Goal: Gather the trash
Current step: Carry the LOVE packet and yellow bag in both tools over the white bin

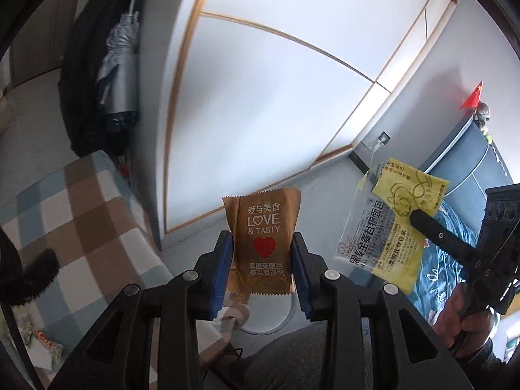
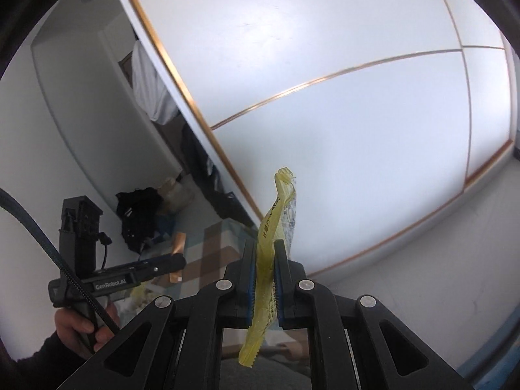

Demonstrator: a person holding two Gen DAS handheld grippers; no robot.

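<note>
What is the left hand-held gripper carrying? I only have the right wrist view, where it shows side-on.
Observer: A brown snack wrapper with a red heart, clamped between the left hand-held gripper pads.
Operator: And my yellow wrapper, edge-on here?
Observer: From the left view, the yellow wrapper shows its printed face, with a clear printed bag held alongside it in the right hand-held gripper.
Operator: More trash around?
Observer: Small packets lie on the checked cloth, lower left.
</note>
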